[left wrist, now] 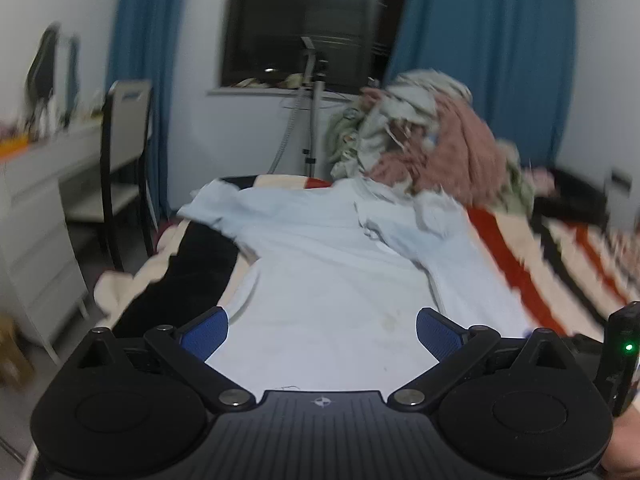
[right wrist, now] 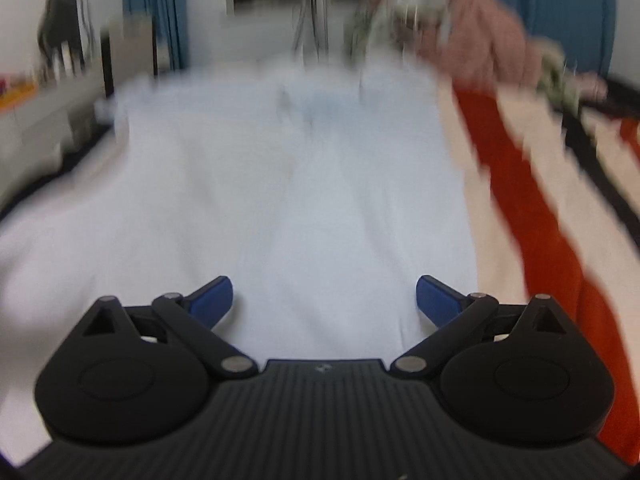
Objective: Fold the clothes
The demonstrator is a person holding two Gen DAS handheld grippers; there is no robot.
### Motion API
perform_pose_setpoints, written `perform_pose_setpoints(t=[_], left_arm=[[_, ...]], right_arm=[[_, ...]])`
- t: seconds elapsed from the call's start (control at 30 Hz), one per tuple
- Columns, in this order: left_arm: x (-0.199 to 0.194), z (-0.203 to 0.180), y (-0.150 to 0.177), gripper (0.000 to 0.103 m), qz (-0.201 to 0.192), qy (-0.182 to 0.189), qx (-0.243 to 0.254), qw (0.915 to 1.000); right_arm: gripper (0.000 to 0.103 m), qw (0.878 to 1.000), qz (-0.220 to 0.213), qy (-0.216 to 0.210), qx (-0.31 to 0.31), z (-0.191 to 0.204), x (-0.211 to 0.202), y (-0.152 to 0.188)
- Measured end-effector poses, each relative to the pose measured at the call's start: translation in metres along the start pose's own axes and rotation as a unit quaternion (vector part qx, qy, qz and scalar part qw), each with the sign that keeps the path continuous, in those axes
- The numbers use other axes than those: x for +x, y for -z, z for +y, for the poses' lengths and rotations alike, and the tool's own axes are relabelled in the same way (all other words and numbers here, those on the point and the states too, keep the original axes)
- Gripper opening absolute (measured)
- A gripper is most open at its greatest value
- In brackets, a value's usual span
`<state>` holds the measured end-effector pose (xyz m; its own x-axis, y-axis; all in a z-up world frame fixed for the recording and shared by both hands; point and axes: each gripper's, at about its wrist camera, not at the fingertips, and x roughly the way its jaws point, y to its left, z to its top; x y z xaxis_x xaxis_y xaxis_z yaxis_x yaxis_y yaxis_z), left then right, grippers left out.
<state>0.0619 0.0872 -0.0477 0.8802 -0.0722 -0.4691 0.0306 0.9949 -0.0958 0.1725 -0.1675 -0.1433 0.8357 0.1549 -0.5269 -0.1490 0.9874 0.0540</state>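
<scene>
A pale blue shirt (left wrist: 328, 264) lies spread flat on the striped bedspread, one sleeve stretched to the far left and the other folded in at the right. My left gripper (left wrist: 322, 330) is open and empty, hovering over the shirt's near hem. In the blurred right wrist view the same shirt (right wrist: 280, 184) fills the middle, and my right gripper (right wrist: 324, 298) is open and empty just above its near part.
A heap of unfolded clothes (left wrist: 424, 136) in pink, grey and green sits at the far end of the bed. The red, black and cream striped bedspread (left wrist: 540, 264) extends right. A chair (left wrist: 124, 160) and white drawers (left wrist: 32, 216) stand left.
</scene>
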Motion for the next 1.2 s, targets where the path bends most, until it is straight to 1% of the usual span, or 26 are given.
perform_pose_setpoints(t=[0.07, 0.13, 0.17, 0.27, 0.37, 0.4, 0.43, 0.47, 0.5, 0.53, 0.57, 0.6, 0.63, 0.67, 0.7, 0.73, 0.77, 0.8, 0.83, 0.93, 1.03, 1.1, 1.2], left_arm=[[0.008, 0.010, 0.004, 0.101, -0.019, -0.034, 0.010, 0.9992], [0.018, 0.018, 0.009, 0.101, -0.040, -0.072, 0.025, 0.9963], [0.024, 0.024, 0.009, 0.101, -0.040, -0.092, 0.021, 0.9948], [0.037, 0.049, 0.010, 0.101, -0.044, -0.120, -0.022, 0.9915], [0.048, 0.072, 0.013, 0.101, -0.047, -0.144, -0.058, 0.9867], [0.053, 0.077, 0.014, 0.101, -0.047, -0.156, -0.068, 0.9843], [0.058, 0.082, 0.016, 0.100, -0.048, -0.168, -0.078, 0.9815], [0.058, 0.087, 0.017, 0.098, -0.057, -0.188, -0.094, 0.9760], [0.057, 0.092, 0.018, 0.098, -0.067, -0.210, -0.112, 0.9689], [0.057, 0.098, 0.019, 0.098, -0.078, -0.232, -0.130, 0.9609], [0.055, 0.102, 0.020, 0.098, -0.086, -0.243, -0.140, 0.9562], [0.053, 0.106, 0.021, 0.098, -0.093, -0.250, -0.148, 0.9523], [0.053, 0.107, 0.022, 0.098, -0.096, -0.256, -0.149, 0.9504], [0.052, 0.107, 0.022, 0.098, -0.097, -0.260, -0.149, 0.9491], [0.051, 0.108, 0.023, 0.098, -0.099, -0.264, -0.150, 0.9477], [0.051, 0.107, 0.023, 0.098, -0.097, -0.264, -0.148, 0.9481], [0.052, 0.105, 0.023, 0.098, -0.093, -0.263, -0.146, 0.9490], [0.050, 0.102, 0.023, 0.098, -0.093, -0.262, -0.143, 0.9499], [0.047, 0.098, 0.024, 0.098, -0.097, -0.259, -0.138, 0.9510], [0.039, 0.087, 0.024, 0.100, -0.109, -0.250, -0.125, 0.9539], [0.040, 0.078, 0.024, 0.100, -0.103, -0.244, -0.115, 0.9575], [0.040, 0.073, 0.024, 0.100, -0.100, -0.239, -0.111, 0.9595], [0.042, 0.066, 0.025, 0.100, -0.090, -0.229, -0.106, 0.9635]], right_arm=[[0.100, 0.999, -0.010, -0.027, -0.033, 0.029, 0.026, -0.028], [0.100, 0.996, -0.021, -0.055, -0.066, 0.058, 0.051, -0.056], [0.100, 0.994, -0.026, -0.068, -0.083, 0.072, 0.064, -0.070], [0.099, 0.988, -0.027, -0.112, -0.099, 0.123, 0.125, -0.106], [0.098, 0.978, -0.030, -0.164, -0.123, 0.177, 0.174, -0.127], [0.095, 0.973, -0.031, -0.173, -0.147, 0.197, 0.188, -0.131], [0.087, 0.968, -0.035, -0.177, -0.175, 0.217, 0.201, -0.133], [0.081, 0.962, -0.038, -0.181, -0.203, 0.235, 0.214, -0.136], [0.068, 0.957, -0.037, -0.181, -0.222, 0.249, 0.227, -0.139], [0.067, 0.956, -0.038, -0.178, -0.228, 0.259, 0.239, -0.143], [0.067, 0.957, -0.042, -0.174, -0.230, 0.266, 0.250, -0.148], [0.065, 0.959, -0.051, -0.165, -0.224, 0.270, 0.258, -0.153], [0.050, 0.963, -0.061, -0.149, -0.215, 0.270, 0.263, -0.157], [0.040, 0.968, -0.064, -0.131, -0.202, 0.268, 0.269, -0.161], [0.022, 0.973, -0.059, -0.116, -0.189, 0.262, 0.276, -0.164], [0.013, 0.978, -0.053, -0.100, -0.175, 0.257, 0.282, -0.167], [0.010, 0.981, -0.047, -0.085, -0.169, 0.253, 0.287, -0.169], [0.008, 0.980, -0.044, -0.075, -0.177, 0.249, 0.289, -0.170], [0.005, 0.981, -0.055, -0.076, -0.170, 0.242, 0.284, -0.172], [0.004, 0.982, -0.121, -0.100, -0.102, 0.211, 0.249, -0.186], [0.004, 0.978, -0.183, -0.092, -0.046, 0.168, 0.206, -0.206], [0.004, 0.973, -0.218, -0.067, -0.017, 0.129, 0.182, -0.213], [0.004, 0.970, -0.239, -0.007, 0.039, 0.061, 0.162, -0.213]])
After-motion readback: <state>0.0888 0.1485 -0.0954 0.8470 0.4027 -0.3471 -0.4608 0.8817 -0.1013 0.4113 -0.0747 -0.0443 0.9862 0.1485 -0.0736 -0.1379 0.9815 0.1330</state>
